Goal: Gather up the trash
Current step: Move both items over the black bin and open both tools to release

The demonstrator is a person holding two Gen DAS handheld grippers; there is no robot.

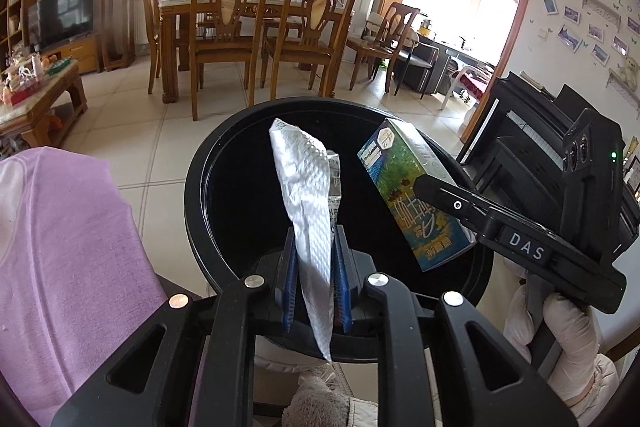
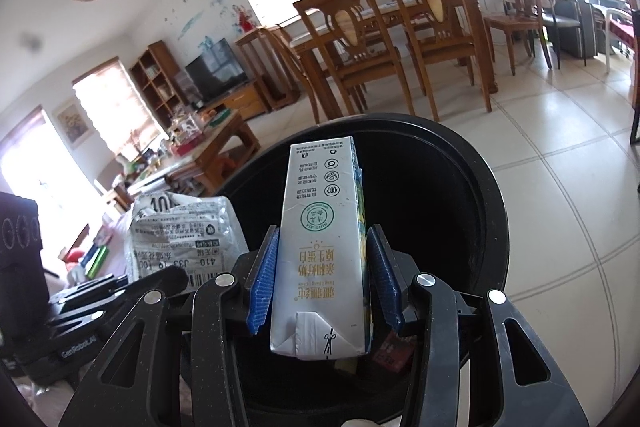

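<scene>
With a crumpled wrapper (image 1: 308,211) pinched in the left gripper (image 1: 314,291) and a milk carton (image 2: 324,247) clamped in the right gripper (image 2: 324,279), both held over the black bin (image 1: 200,187), release is judged next.

You have two grippers: left gripper (image 1: 316,283), right gripper (image 2: 324,283). One black bin (image 1: 200,163) under them. Two trash pieces held: one white wrapper (image 1: 308,195), one milk carton (image 2: 320,239). You see one red packet (image 2: 394,351) inside bin. Four wooden chairs (image 1: 224,27) visible, one TV (image 1: 60,13).
</scene>
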